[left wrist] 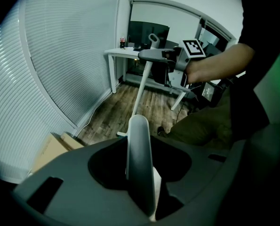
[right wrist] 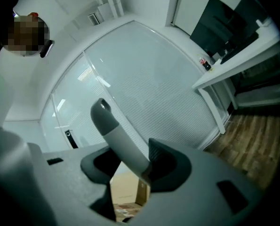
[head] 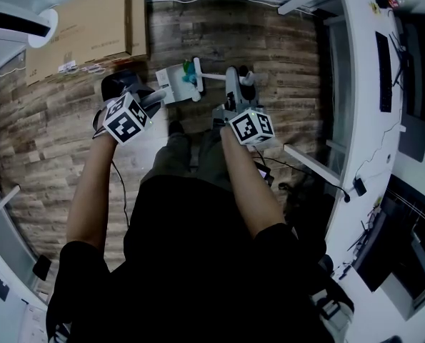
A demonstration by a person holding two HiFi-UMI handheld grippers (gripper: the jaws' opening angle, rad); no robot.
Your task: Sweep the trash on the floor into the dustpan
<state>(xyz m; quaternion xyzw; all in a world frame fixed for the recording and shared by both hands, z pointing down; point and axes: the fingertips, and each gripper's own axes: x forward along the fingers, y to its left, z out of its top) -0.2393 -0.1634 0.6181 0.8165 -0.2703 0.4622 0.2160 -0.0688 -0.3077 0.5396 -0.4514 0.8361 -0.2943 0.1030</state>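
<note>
A white dustpan (head: 171,84) stands on the wooden floor ahead of the person's feet, with a small teal thing (head: 189,72) at its right edge. My left gripper (head: 153,97) is shut on the dustpan's white handle (left wrist: 139,154), which fills the gap between its jaws. My right gripper (head: 233,102) is shut on the broom's grey handle (right wrist: 112,128), and the handle's tip sticks out past the jaws. In the left gripper view the broom's white pole (left wrist: 142,86) rises from the floor to that right gripper (left wrist: 170,60). The broom's head is mostly hidden.
Flat cardboard boxes (head: 91,27) lie on the floor at the far left. A long white desk (head: 362,84) with monitors runs along the right, cables (head: 291,166) trailing below it. The person's legs and shoes (head: 176,128) stand just behind the dustpan.
</note>
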